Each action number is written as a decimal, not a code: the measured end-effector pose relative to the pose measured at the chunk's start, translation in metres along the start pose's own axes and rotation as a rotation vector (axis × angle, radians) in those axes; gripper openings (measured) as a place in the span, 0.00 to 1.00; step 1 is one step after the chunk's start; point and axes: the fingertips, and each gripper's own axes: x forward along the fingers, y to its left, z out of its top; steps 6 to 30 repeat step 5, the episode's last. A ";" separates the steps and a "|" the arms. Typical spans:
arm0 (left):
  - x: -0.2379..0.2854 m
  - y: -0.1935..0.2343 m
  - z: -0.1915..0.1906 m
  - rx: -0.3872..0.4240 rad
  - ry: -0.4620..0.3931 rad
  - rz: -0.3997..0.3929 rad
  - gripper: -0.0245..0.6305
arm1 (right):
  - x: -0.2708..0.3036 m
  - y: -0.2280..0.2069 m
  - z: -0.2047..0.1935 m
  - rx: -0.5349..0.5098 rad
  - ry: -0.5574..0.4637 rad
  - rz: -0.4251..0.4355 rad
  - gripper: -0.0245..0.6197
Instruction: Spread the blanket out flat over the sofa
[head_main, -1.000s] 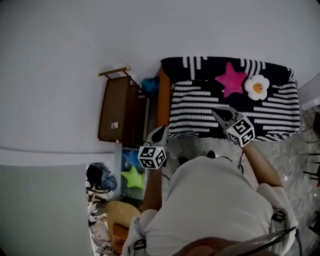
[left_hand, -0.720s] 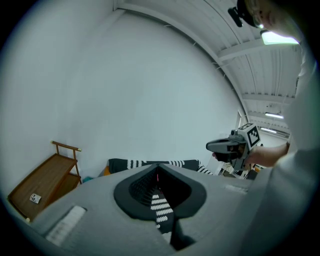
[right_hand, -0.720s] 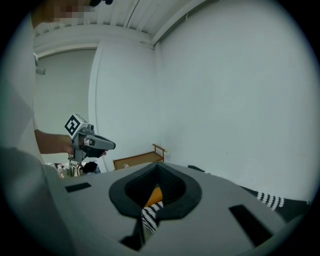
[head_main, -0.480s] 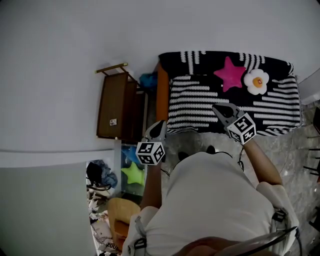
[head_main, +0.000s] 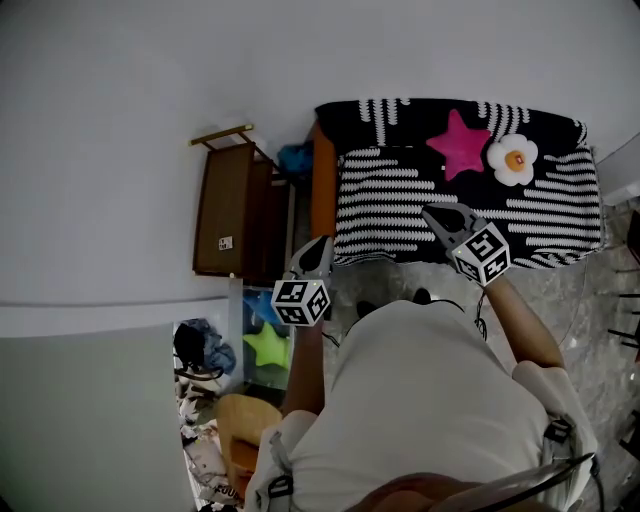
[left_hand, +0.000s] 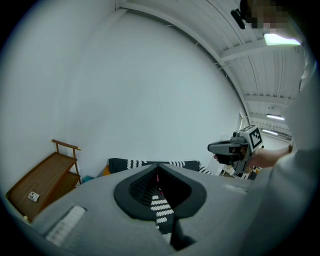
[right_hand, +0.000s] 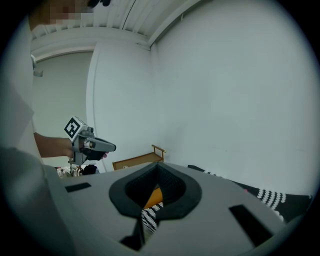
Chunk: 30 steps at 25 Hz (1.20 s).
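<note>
The black-and-white striped blanket (head_main: 420, 200) lies spread over the sofa (head_main: 323, 190), covering the seat and backrest and hanging down the front. A pink star cushion (head_main: 458, 143) and a white flower cushion (head_main: 513, 160) rest on it. My left gripper (head_main: 322, 243) hovers off the sofa's front left corner, shut and empty. My right gripper (head_main: 430, 212) is above the blanket's front edge, its jaws together with nothing in them. In the left gripper view my own jaws (left_hand: 158, 169) meet over striped cloth, and the right gripper (left_hand: 212, 147) shows at the right.
A brown wooden rack (head_main: 235, 215) stands left of the sofa, by the white wall. A blue item (head_main: 297, 160) sits between them. On the floor at the left are a green star cushion (head_main: 268, 352), a heap of clothes (head_main: 200, 350) and a wooden stool (head_main: 240, 440).
Both grippers have stayed shut and empty. The left one has drifted slightly left, and the sofa sits a little higher in the head view.
</note>
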 end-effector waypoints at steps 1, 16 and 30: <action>0.000 0.000 0.001 0.001 0.000 0.001 0.07 | 0.000 -0.001 0.001 -0.001 -0.001 0.000 0.04; 0.001 -0.003 0.003 0.002 -0.001 0.000 0.07 | -0.002 -0.002 0.002 -0.001 -0.002 -0.001 0.04; 0.001 -0.003 0.003 0.002 -0.001 0.000 0.07 | -0.002 -0.002 0.002 -0.001 -0.002 -0.001 0.04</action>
